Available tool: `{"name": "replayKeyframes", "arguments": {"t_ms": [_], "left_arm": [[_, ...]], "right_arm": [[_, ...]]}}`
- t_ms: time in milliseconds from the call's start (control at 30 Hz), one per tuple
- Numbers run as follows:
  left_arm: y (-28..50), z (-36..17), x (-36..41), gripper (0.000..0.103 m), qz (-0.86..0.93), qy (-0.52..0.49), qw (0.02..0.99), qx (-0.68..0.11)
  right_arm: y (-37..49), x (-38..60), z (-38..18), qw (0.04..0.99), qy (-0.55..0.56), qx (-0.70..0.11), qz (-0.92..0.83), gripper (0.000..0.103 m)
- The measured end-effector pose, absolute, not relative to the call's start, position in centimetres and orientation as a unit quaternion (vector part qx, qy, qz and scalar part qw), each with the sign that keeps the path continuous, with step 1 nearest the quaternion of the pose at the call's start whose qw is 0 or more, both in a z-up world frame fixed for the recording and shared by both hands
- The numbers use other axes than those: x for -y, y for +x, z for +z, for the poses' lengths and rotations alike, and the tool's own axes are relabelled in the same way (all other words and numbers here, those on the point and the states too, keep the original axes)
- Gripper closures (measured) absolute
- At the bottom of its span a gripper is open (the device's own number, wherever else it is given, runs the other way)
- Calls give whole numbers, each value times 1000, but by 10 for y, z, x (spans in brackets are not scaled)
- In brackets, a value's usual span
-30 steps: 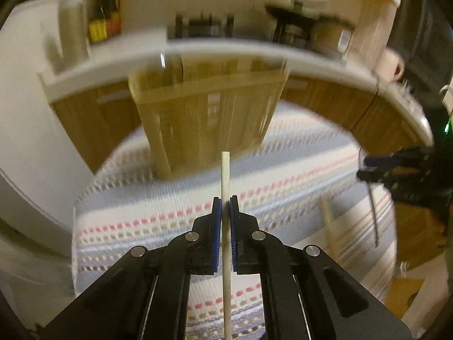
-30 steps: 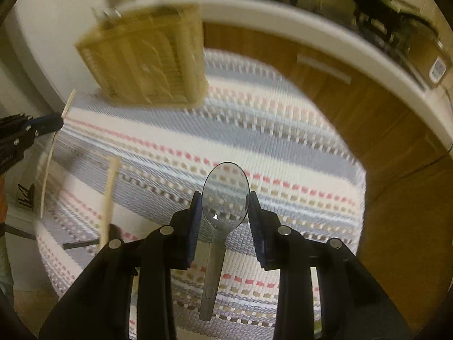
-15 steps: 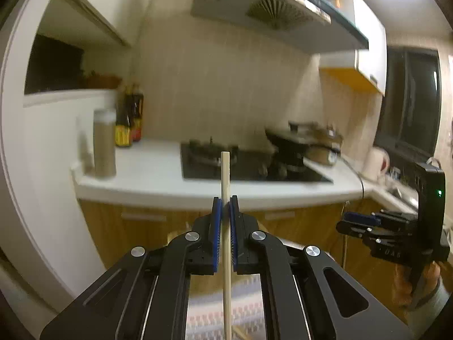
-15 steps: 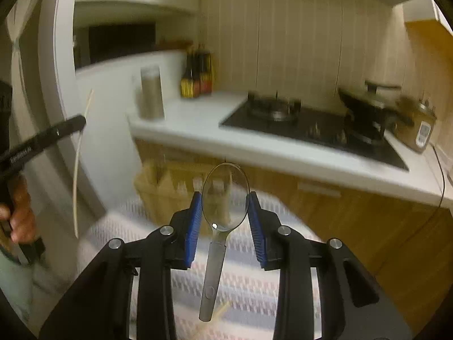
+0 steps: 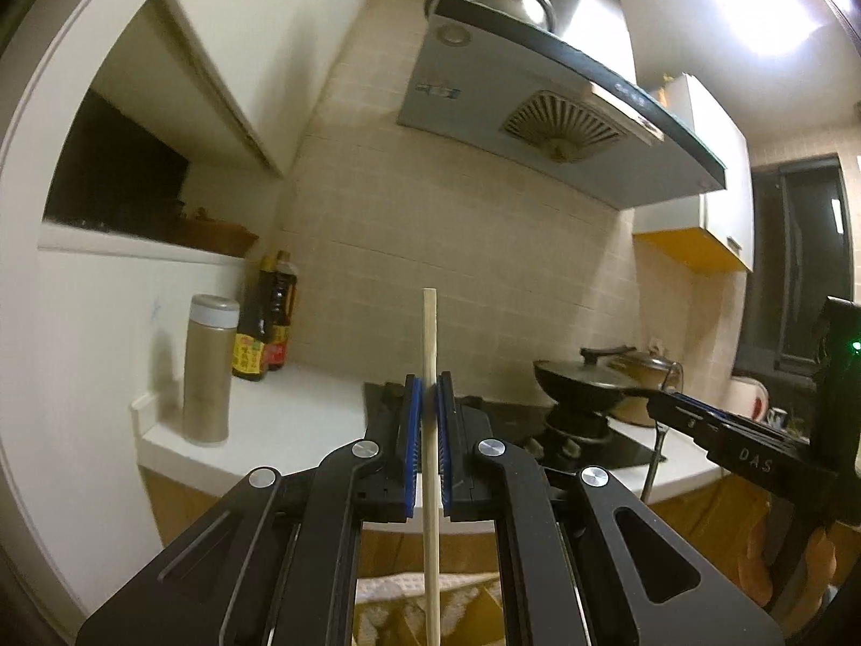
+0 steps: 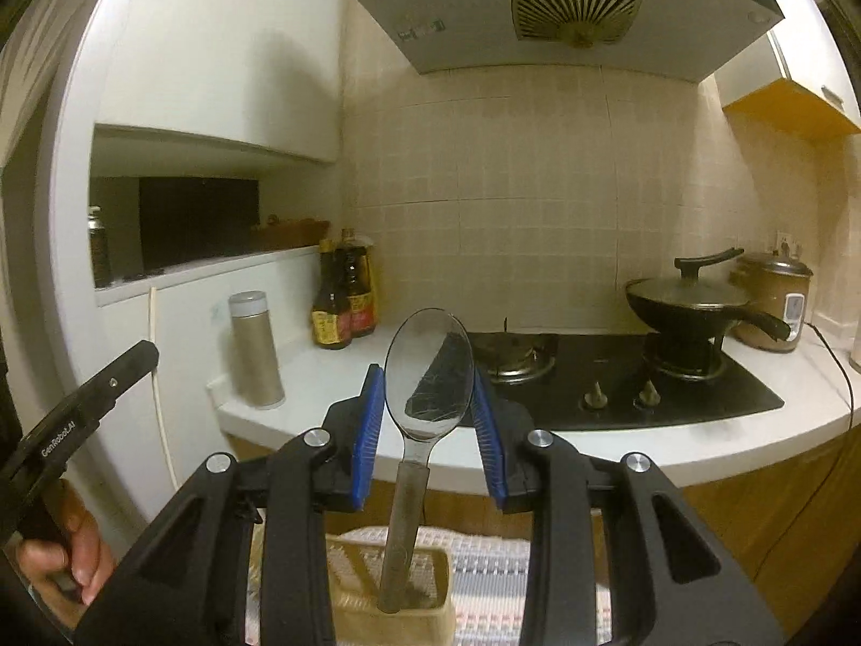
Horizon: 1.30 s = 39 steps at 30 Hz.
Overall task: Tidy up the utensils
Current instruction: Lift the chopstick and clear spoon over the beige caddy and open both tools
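My left gripper [image 5: 429, 420] is shut on a pale wooden chopstick [image 5: 430, 463], held upright with its tip above the pads. My right gripper [image 6: 429, 414] is shut on a metal spoon [image 6: 425, 393] by its bowl, the handle hanging down toward a wicker utensil basket [image 6: 395, 613] just below. The basket's top also shows low in the left wrist view [image 5: 387, 608]. The right gripper shows at the right of the left wrist view [image 5: 742, 447] with the spoon handle hanging from it. The left gripper shows at the left of the right wrist view [image 6: 80, 409] with the chopstick [image 6: 159, 377].
A striped cloth [image 6: 495, 587] lies under the basket. Behind are a white counter [image 6: 592, 441], a gas hob [image 6: 619, 377] with a lidded black pan [image 6: 694, 307], a rice cooker [image 6: 775, 301], sauce bottles [image 6: 344, 301], a steel flask [image 6: 255, 350] and a range hood [image 6: 565, 0] above.
Both grippers have tilted up from looking down at the cloth and basket to facing the kitchen wall. Each keeps its hold; the basket now sits below them.
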<state>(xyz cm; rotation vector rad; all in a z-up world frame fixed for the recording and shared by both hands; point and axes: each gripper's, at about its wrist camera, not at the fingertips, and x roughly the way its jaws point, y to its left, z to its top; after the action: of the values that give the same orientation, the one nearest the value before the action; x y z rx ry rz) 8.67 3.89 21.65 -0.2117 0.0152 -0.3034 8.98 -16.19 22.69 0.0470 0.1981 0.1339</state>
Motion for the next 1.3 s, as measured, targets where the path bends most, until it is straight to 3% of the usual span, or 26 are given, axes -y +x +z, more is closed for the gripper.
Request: {"name": "replayKeyframes", "arguments": {"t_ms": [567,967,1100,1133,1167,1300], "left_arm": [[150,142,-39,99,-123,-103,987,-26],[150,120,-38,98,-149,-95,983,-57],[137,124,-39,82,-157,-83,982,-62],[133,125,-40,77,-158,-80,982,-63],[129,127,-41,75,-158,-78,982,-66],[111,135,-48,64,-167,-77,980,-71]], "right_arm": [[140,135,144,995,-19,-88,44,73],[151,153,112,986,17,-153,66,73],[144,162,114,979,39,-179,90,72],[141,164,115,977,44,-186,94,67],[138,167,116,975,49,-192,97,62],[120,178,123,969,66,-214,109,62]]}}
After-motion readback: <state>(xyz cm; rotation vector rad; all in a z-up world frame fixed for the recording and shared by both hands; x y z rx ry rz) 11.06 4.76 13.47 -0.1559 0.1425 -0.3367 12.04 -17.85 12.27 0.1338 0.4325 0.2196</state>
